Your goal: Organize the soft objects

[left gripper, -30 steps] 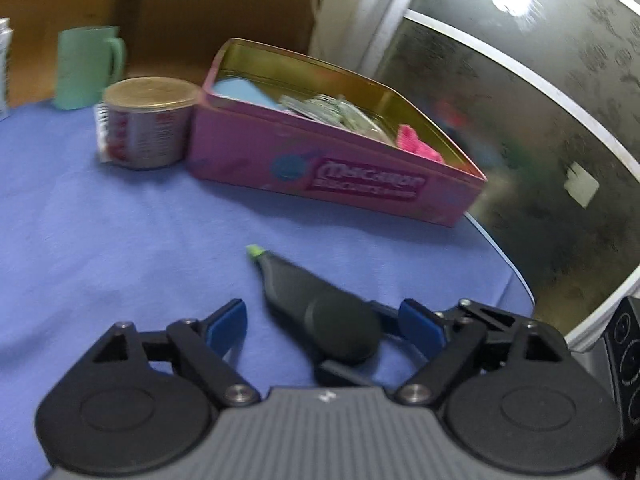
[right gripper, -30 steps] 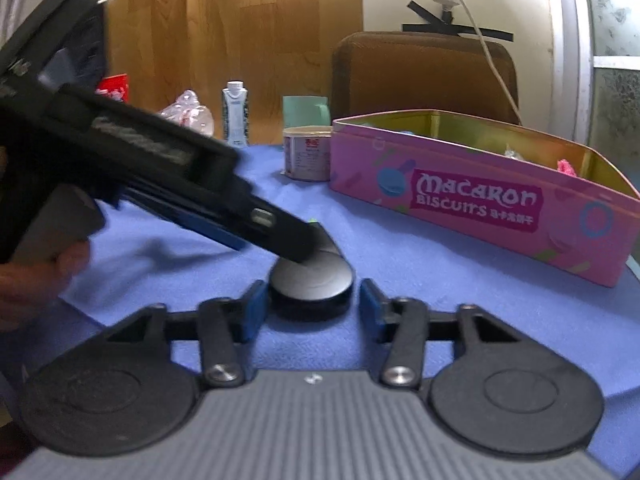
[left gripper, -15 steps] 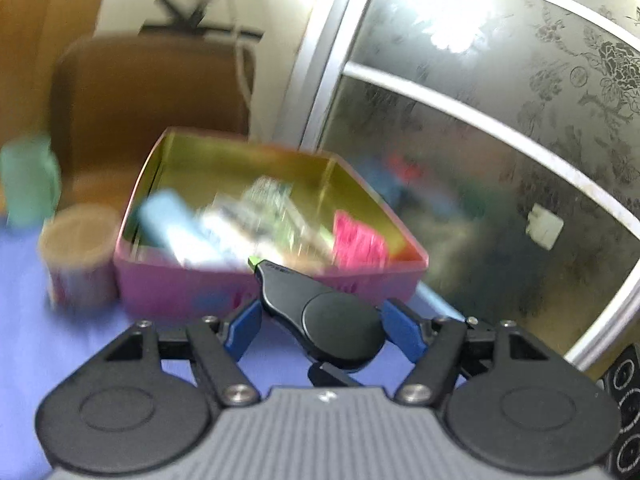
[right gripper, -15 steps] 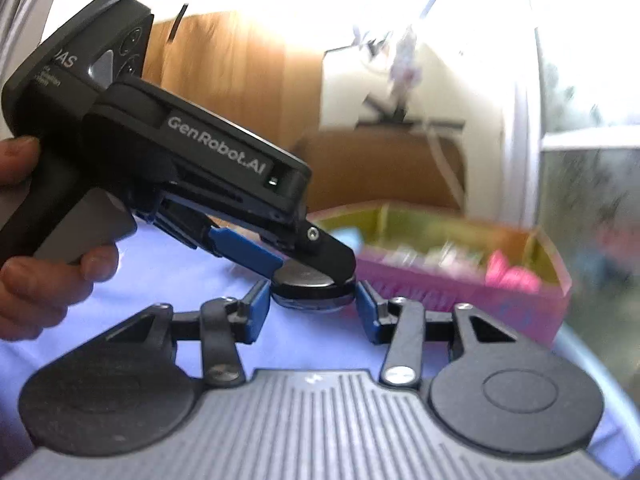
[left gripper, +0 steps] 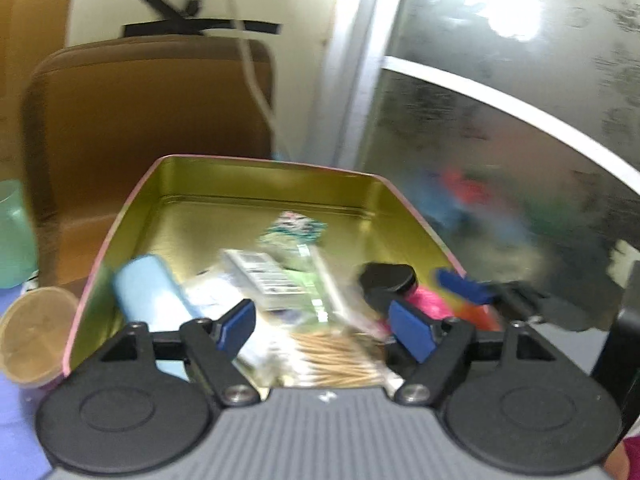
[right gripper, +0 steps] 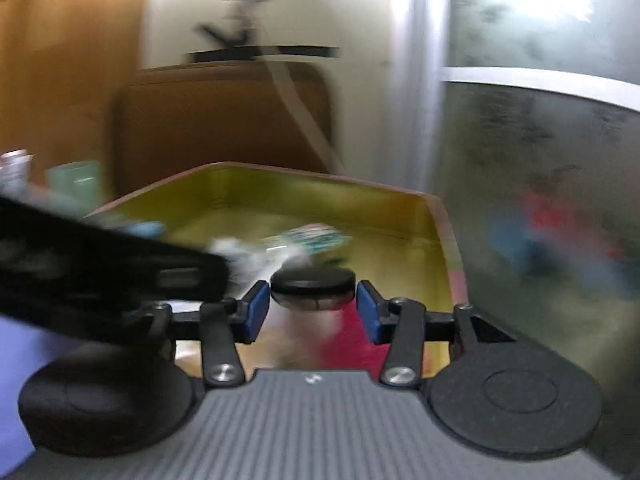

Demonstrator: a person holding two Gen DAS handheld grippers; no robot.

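The pink biscuit tin with a gold inside lies just ahead of both grippers, its rim showing in the right wrist view too. It holds a light blue roll, a barcoded packet, wooden sticks and a pink soft thing. My left gripper hangs over these, jaws opening, nothing between the pads. My right gripper is over the tin's right end, jaws opening, with a black round-headed object between its pads and a thin gap either side. That object hovers above the pink thing.
A tan-lidded can and a green cup stand left of the tin on the blue cloth. A brown chair back rises behind the tin. A frosted glass door fills the right side.
Both grippers rose from the blue cloth and moved over the tin with the black object. The left jaws let go of it and the right jaws widened around it.
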